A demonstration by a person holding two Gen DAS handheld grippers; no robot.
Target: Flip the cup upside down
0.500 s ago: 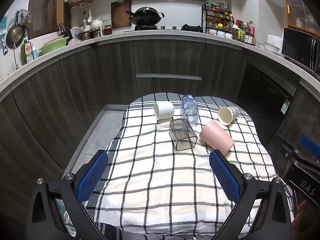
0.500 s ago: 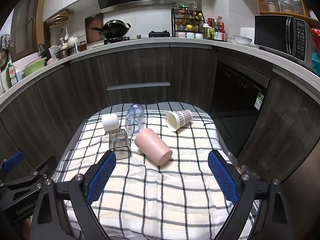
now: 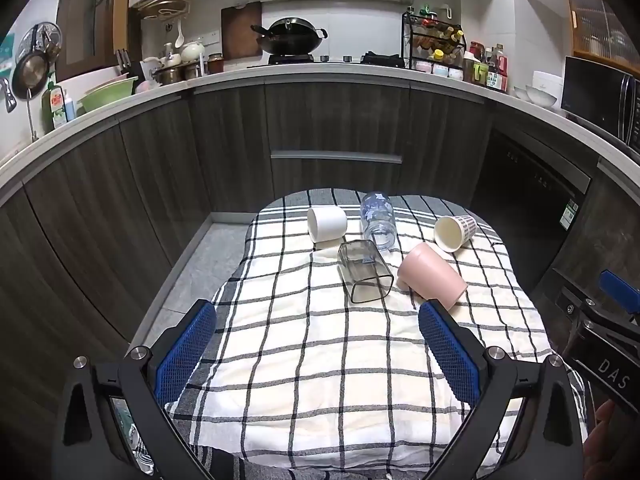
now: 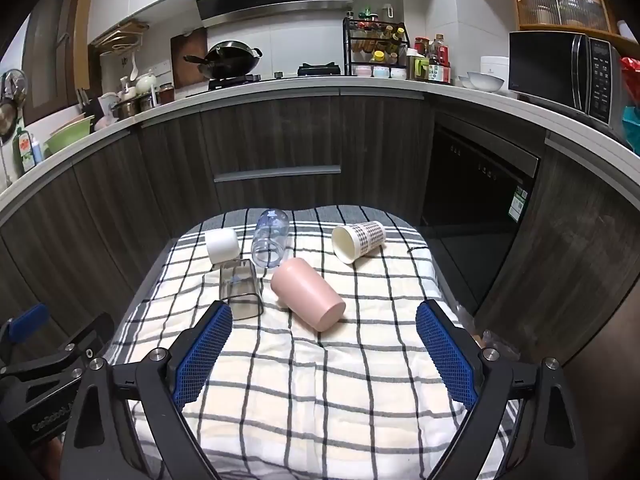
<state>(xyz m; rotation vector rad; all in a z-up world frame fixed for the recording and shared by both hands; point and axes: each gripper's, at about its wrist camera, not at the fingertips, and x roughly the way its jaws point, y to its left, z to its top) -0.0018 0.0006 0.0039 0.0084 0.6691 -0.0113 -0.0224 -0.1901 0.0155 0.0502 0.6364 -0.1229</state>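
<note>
Several cups lie on their sides on a checked cloth: a white cup, a clear bottle-like cup, a smoky square glass, a pink cup and a patterned paper cup. They also show in the right wrist view: white cup, clear cup, square glass, pink cup, paper cup. My left gripper is open and empty, short of the cups. My right gripper is open and empty, just short of the pink cup.
The cloth covers a small table in front of dark kitchen cabinets. A dishwasher front stands to the right. The counter above holds a wok, a spice rack and a microwave. Each gripper shows at the edge of the other's view.
Both views have shifted only slightly; the cups lie as before and both grippers stay open.
</note>
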